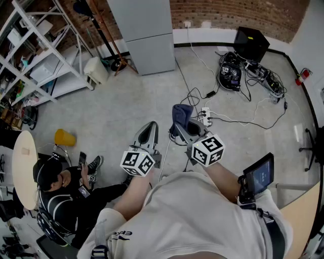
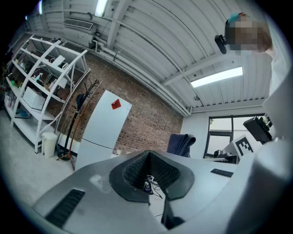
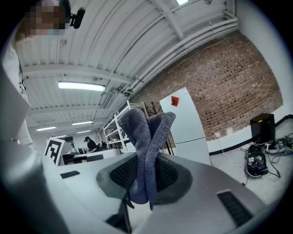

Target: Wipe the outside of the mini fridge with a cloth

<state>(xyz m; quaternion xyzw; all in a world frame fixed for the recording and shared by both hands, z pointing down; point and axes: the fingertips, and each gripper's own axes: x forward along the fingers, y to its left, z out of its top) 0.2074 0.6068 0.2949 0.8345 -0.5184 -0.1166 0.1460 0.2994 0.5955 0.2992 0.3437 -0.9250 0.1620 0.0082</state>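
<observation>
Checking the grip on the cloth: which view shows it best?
The right gripper view: the blue cloth fills the centre, pinched in the right gripper. The head view shows it small, from above; the left gripper view, only a distant bunch.

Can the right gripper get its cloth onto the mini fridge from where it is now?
Probably not yet. The right gripper, shut on the cloth, is far short of the mini fridge, which stands across open floor by the brick wall. Nothing seems to block the way; stepping closer should do.
</observation>
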